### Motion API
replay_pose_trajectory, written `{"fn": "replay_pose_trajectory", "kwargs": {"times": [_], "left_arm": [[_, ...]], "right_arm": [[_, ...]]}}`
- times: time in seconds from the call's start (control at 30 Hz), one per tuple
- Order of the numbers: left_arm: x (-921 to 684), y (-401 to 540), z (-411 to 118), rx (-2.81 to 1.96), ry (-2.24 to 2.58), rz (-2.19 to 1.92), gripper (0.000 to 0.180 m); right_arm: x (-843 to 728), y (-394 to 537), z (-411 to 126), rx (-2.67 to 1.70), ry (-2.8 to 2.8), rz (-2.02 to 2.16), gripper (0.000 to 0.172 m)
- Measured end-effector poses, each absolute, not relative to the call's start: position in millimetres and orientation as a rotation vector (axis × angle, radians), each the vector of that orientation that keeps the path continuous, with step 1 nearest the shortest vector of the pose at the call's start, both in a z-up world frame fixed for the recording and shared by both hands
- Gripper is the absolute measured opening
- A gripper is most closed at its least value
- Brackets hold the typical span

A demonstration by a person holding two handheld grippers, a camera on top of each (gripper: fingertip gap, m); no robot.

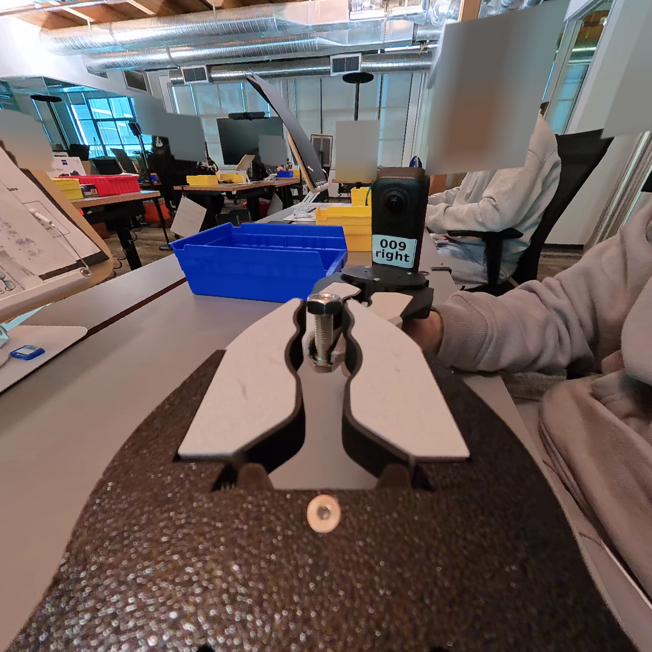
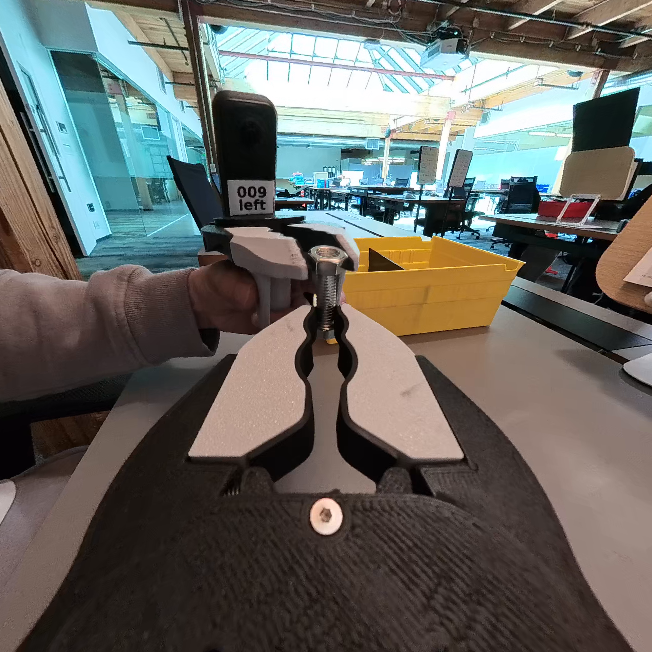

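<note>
Steel bolt [image 1: 321,330] upright over grey table [image 1: 148,338], gripped by both tongs at once.

Left gripper [image 1: 323,319] nearly closed, fingertips pinching the hex head at top. Right gripper [image 2: 326,323] narrower, pads pressed on the threaded shank near the bottom, a nut [image 1: 323,361] showing at the lower end. Each gripper held in a hand with a grey sleeve [image 1: 529,328]. Blue bin [image 1: 261,261] on table beyond left gripper, yellow bin [image 2: 423,282] just behind bolt in right wrist view. Stand with papers [image 1: 42,240] at left edge.
</note>
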State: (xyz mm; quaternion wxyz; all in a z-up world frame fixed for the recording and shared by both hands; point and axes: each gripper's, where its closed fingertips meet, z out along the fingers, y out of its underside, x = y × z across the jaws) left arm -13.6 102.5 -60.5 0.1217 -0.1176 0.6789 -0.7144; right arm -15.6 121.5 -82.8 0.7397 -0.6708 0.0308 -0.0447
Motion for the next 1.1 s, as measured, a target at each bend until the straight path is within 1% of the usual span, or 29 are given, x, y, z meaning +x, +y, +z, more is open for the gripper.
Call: {"fn": "replay_pose_trajectory", "kwargs": {"times": [0.17,0.33,0.53,0.73,1.1], "left_arm": [[-13,104,-59,-0.366,1.969,-2.1,0.027],[-14,105,-59,-0.358,1.975,-2.1,0.017],[-21,107,-55,-0.304,1.965,-2.195,0.016],[-21,105,-53,-0.323,1.889,-2.269,0.016],[-18,106,-55,-0.331,1.916,-2.213,0.018]], "right_arm": [[-14,122,-84,-1.483,0.064,-0.124,0.009],[-14,122,-85,-1.485,0.067,-0.116,0.009],[-23,122,-80,-1.446,0.059,0.01,0.009],[-24,122,-79,-1.433,0.061,0.038,0.009],[-22,122,-82,-1.449,0.066,0.015,0.009]]}}
